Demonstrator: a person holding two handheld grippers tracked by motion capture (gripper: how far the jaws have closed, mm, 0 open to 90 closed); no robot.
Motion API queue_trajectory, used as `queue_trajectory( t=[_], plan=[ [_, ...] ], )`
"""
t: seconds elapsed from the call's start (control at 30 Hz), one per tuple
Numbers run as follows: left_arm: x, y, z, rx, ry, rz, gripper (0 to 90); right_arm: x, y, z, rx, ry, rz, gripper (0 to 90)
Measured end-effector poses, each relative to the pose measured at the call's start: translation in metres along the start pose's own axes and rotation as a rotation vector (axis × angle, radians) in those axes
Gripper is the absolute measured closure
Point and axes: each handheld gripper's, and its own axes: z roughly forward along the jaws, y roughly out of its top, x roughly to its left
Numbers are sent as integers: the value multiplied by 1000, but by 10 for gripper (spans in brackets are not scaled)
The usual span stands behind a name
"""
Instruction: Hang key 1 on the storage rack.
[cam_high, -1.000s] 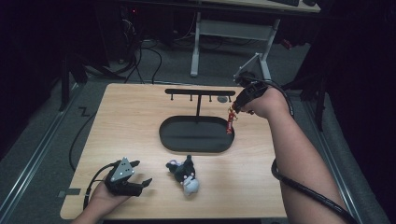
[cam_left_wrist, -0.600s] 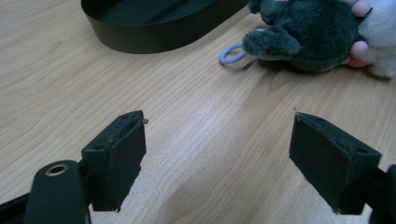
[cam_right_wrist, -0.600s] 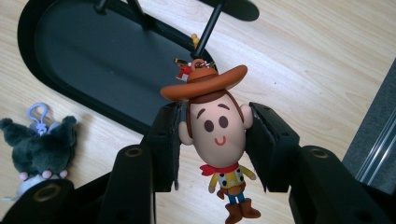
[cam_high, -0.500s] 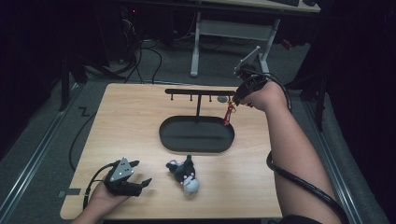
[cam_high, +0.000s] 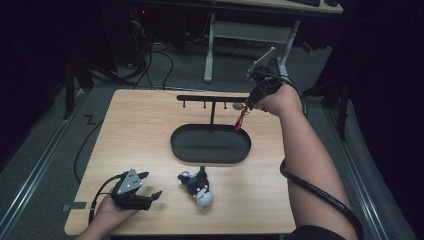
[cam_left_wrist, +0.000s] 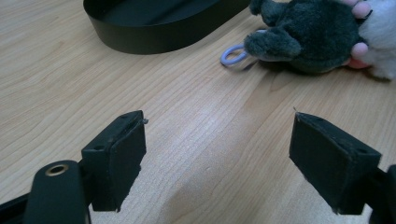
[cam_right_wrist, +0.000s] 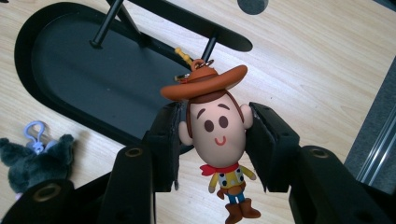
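My right gripper (cam_right_wrist: 212, 128) is shut on the head of a cowboy figure keychain (cam_right_wrist: 215, 130) with an orange hat. It holds the figure up by the right end of the black hanger rack (cam_high: 212, 99), with the figure's ring beside the last peg (cam_right_wrist: 208, 48); I cannot tell whether it is hooked. In the high view the cowboy keychain (cam_high: 241, 118) dangles below the right gripper (cam_high: 248, 104). My left gripper (cam_high: 150, 187) rests open on the table's near left. A grey plush keychain (cam_left_wrist: 303, 35) with a lilac clip (cam_left_wrist: 232, 54) lies beyond its jaws.
The rack stands on an oval black tray (cam_high: 210, 144) in the middle of the wooden table (cam_high: 140, 130). The grey plush (cam_high: 197, 185) lies just in front of the tray. A cable (cam_high: 320, 192) trails under the right forearm. A desk frame (cam_high: 235, 30) stands beyond the table.
My right gripper has lifted the cowboy figure up and away from the tray toward the right end of the rack bar. The left gripper has stayed put.
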Motion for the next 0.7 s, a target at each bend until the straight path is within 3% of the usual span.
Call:
queue_trajectory(
  t=[0.3,0.7],
  plan=[
    [0,0,0,-3,-1,-3,191,-4,-4,9,0,-3,22,567],
    [0,0,1,6,-4,2,191,-10,-22,38,38,-14,37,559]
  ],
)
